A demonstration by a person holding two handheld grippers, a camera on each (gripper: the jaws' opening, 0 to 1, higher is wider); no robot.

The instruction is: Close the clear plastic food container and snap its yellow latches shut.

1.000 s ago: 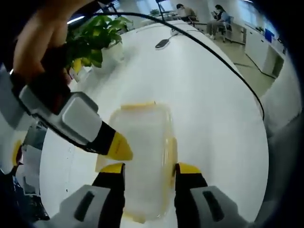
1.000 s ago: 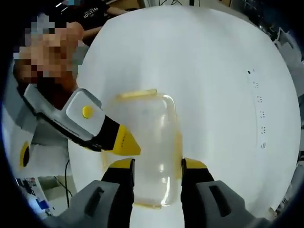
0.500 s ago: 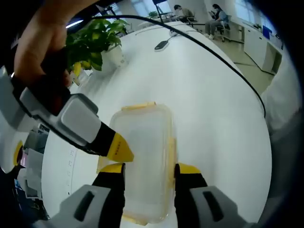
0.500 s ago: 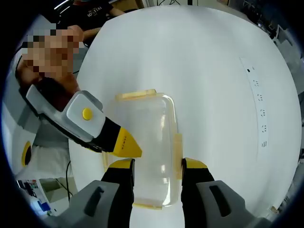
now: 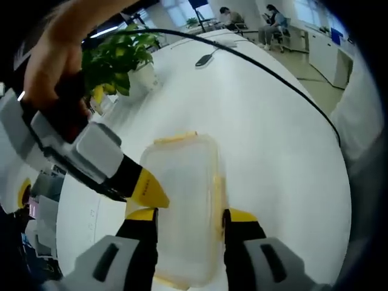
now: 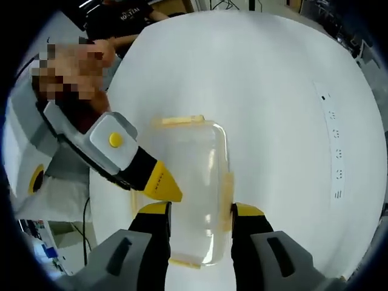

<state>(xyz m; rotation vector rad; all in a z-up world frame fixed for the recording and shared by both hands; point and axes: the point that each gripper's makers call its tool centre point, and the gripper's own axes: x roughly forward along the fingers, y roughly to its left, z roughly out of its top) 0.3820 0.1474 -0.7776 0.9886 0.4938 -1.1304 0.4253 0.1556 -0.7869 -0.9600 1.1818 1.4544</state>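
A clear plastic food container (image 5: 182, 200) lies flat on the white round table (image 5: 267, 139) with its lid on. Yellow latches show at its far end (image 5: 176, 137) and along its right side (image 5: 217, 195). My left gripper (image 5: 191, 217) hovers open over the container's near half, its jaws straddling the long sides. My right gripper (image 5: 150, 191) reaches in from the left, its yellow tip at the container's left edge. In the right gripper view, the same container (image 6: 191, 182) lies under my open right gripper (image 6: 201, 211), and the left gripper (image 6: 162, 183) points at its left side latch.
A potted green plant (image 5: 118, 57) stands at the table's far left. A black cable (image 5: 267, 63) arcs over the table past a dark flat object (image 5: 205, 60). People sit far back (image 5: 276, 21). Socket inserts (image 6: 335, 151) line the table's right side.
Both views have shifted slightly with the hands. The container and both grippers keep their places relative to each other.
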